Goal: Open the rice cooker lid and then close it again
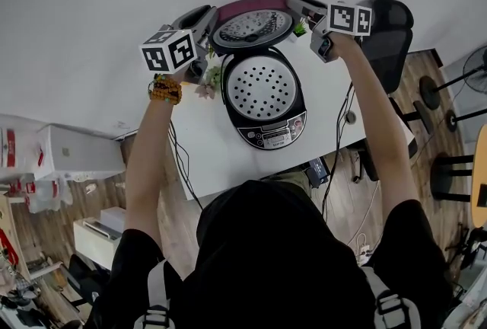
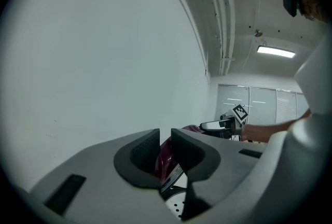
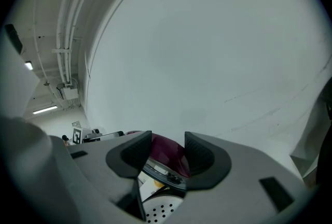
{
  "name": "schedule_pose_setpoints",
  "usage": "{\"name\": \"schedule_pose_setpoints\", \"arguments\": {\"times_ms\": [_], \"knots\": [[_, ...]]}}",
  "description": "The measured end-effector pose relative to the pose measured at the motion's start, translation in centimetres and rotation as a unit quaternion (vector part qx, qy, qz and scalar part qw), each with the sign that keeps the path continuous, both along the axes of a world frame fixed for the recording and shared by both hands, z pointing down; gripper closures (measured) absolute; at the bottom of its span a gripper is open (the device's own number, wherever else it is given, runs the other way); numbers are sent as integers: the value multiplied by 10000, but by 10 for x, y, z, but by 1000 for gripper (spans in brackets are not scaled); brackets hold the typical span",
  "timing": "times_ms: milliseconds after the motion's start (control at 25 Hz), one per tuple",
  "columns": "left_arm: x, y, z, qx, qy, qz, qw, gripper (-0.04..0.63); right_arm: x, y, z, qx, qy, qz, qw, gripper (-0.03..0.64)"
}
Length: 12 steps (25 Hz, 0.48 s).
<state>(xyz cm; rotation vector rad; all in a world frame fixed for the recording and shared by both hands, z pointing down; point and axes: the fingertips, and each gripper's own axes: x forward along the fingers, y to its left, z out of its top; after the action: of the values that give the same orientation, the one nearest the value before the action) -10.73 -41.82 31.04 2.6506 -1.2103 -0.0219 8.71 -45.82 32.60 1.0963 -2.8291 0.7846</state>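
A rice cooker (image 1: 268, 129) stands on the white table (image 1: 205, 148) with its lid (image 1: 253, 27) swung up; the lid's silver inner plate faces me and its maroon shell is behind. The perforated inner cover (image 1: 261, 87) shows in the body. My left gripper (image 1: 204, 21) is at the lid's left edge, its jaws nearly together, and the maroon lid (image 2: 165, 159) shows just beyond the narrow gap (image 2: 166, 148). My right gripper (image 1: 298, 6) is at the lid's right edge, jaws apart (image 3: 168, 146), with the lid rim (image 3: 165, 162) in line with the gap. Contact with the lid is unclear.
A white wall rises right behind the table. Small flowers (image 1: 209, 80) sit left of the cooker. A black office chair (image 1: 389, 34) stands to the right. Cables (image 1: 183, 167) hang off the table's front edge. Boxes (image 1: 76, 152) lie on the wooden floor at the left.
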Motion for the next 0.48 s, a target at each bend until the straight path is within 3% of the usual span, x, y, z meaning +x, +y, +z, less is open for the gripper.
{"name": "schedule_pose_setpoints", "arguments": {"times_ms": [480], "knots": [[3,20,2,2,92,1,10000,520,4,19,2,90,-41,74,9999,411]]}}
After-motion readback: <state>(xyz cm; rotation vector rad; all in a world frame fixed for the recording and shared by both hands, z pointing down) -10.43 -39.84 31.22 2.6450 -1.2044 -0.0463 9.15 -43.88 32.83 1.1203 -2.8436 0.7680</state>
